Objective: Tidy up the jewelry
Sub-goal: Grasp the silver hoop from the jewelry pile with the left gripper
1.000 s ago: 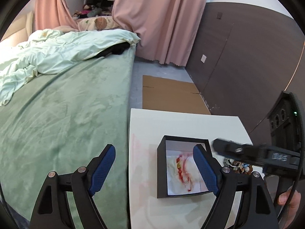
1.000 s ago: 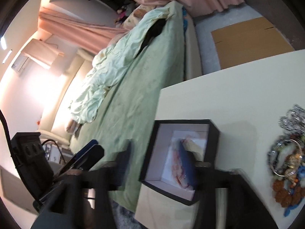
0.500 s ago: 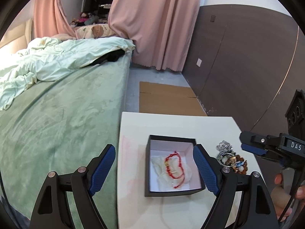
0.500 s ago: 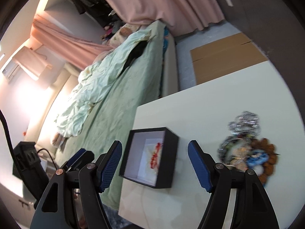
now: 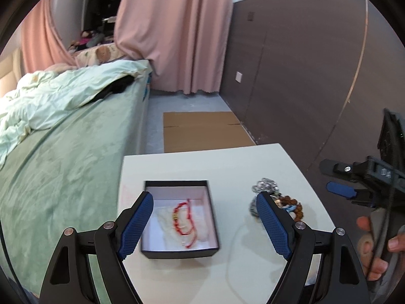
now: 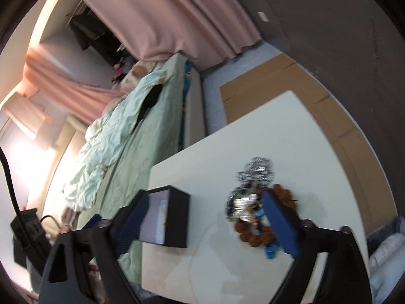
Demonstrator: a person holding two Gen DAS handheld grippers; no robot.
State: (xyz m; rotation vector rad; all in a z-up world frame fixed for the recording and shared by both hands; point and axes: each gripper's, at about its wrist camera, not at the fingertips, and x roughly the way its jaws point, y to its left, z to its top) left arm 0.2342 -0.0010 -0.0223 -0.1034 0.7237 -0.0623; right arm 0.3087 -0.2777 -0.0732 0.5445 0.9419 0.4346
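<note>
on the table [image 5: 192, 164], bracelet [image 5: 182, 214] in the box [image 5: 212, 217], jewelry pile [image 5: 276, 197] to its right.

between the black box [image 5: 180, 252] and the jewelry pile [image 5: 276, 202] your desk [image 5: 227, 162] lies bare, and so does its far half. the bed [image 5: 63, 167] hems the desk's left edge; the box walls stand around the red bracelet [image 5: 182, 214].

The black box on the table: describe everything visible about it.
The black box is a shallow, square, open-topped box with dark outer walls and a white, paper-like lining. It stands flat and upright on the white table, near the edge beside the bed, lidless. Inside, on crumpled white padding, lies a red bracelet with a small gold bead. Neither gripper touches it. The jewelry pile lies apart, to its right.
</note>
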